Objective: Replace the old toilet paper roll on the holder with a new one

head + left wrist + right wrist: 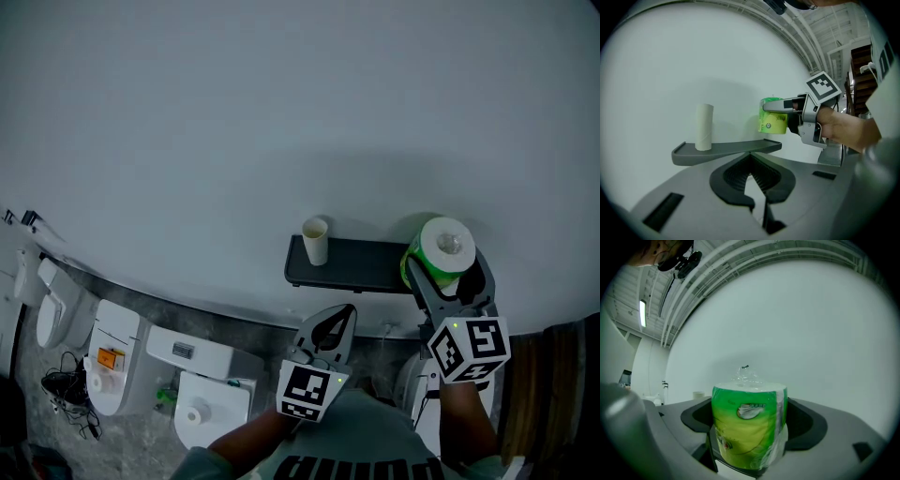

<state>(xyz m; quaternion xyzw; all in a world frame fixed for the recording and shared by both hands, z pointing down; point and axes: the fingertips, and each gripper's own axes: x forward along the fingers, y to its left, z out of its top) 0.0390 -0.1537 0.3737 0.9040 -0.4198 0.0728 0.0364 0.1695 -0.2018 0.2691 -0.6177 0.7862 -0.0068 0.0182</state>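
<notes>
Head view looks down a plain pale grey wall [281, 122] with a dark shelf [361, 267] fixed to it. An empty cardboard tube [315, 241] stands upright on the left part of that shelf. Your right claw [448, 267] grips the new paper roll [441, 248], which is wrapped in green plastic, one jaw on each side of it. The roll sits at the right end of the shelf. In the left gripper view it hangs a little above the shelf surface and does not touch it, well apart from the tube. The right gripper view shows the roll upright between the jaws with the twisted top of its wrapper [745, 371] pointing up.

Your left claw [345, 314] is lower and nearer to you, below the middle of the shelf. Its jaws are together and hold nothing.

Below the shelf the wall meets a speckled grey floor [141, 441]. Several white toilets [122, 361] stand in a row there at the lower left, one with a small white roll [197, 413] lying on it. A tangle of black cables [66, 389] lies beside them. Brown wooden steps [862, 70] rise at the right. Overhead, the right gripper view shows white ceiling beams [717, 268] and a lit strip light [643, 312].
</notes>
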